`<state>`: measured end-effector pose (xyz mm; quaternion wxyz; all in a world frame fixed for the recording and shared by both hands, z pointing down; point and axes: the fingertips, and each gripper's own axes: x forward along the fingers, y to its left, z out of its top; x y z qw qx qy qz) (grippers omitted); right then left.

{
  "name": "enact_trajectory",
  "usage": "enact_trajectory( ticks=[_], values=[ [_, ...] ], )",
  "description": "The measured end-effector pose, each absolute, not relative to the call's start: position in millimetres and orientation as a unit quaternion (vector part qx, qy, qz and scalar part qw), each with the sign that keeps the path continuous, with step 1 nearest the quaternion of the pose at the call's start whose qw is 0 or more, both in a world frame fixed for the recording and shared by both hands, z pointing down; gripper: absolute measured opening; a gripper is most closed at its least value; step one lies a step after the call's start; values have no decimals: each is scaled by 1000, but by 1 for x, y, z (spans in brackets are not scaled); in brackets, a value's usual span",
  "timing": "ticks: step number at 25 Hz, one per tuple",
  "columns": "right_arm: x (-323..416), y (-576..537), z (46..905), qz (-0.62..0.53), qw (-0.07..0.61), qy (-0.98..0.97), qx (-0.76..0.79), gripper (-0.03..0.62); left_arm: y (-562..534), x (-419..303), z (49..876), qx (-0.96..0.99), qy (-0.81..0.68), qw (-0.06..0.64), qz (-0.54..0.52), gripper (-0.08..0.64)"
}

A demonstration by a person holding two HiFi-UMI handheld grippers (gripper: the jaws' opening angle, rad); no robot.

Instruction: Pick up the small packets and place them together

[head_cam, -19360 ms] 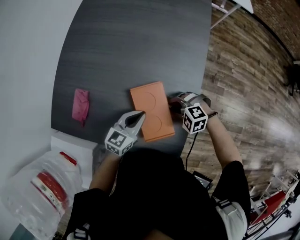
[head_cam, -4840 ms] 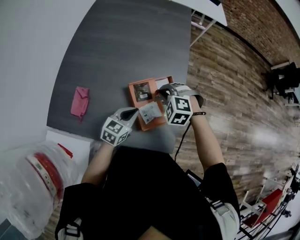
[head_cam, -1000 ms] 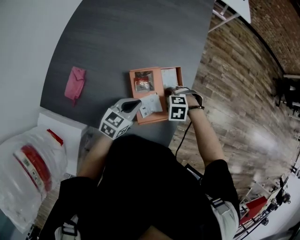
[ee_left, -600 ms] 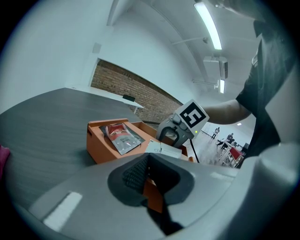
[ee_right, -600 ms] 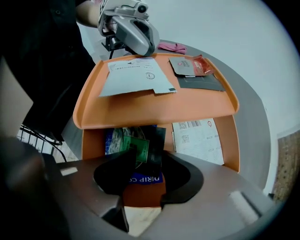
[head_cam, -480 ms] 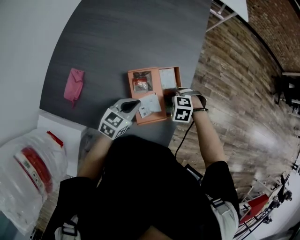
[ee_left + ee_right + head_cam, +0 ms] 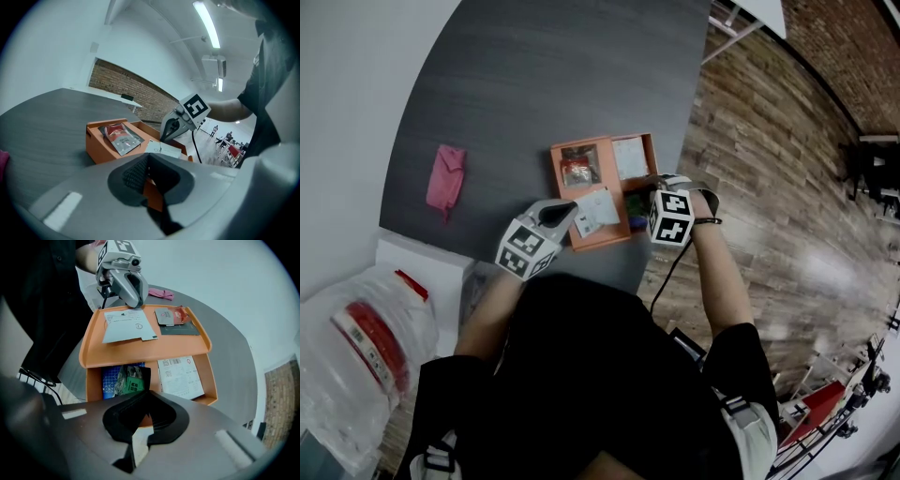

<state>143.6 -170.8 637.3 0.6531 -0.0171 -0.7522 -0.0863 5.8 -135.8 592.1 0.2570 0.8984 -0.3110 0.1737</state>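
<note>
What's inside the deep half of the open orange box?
A white printed card, and a dark green-labelled packet pinched by the right gripper, over a blue gridded sheet. Whatever lies beneath them is covered.

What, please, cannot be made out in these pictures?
Print on the white card: right gripper view, too small to read.
The blue card: right gripper view, partly covered by the green packet.
The pink thing: head view, too small to identify.
The plastic bag: head view, cut off by the edge.
</note>
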Motion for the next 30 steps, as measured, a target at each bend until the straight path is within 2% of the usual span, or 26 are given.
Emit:
enact_trajectory(
  ticks=[13, 23, 30],
  values=[
    [133, -200, 557, -157, 603, -774, 114, 3, -142, 0, 578, 905, -308, 242, 165, -2],
    [79, -200, 502, -233, 544, -790, 159, 4, -135, -13, 568, 909, -311, 226, 161, -2],
    [36, -184, 502, -271, 515, -797, 164, 3, -124, -22, 562, 910, -313, 220, 161, -2]
  ],
)
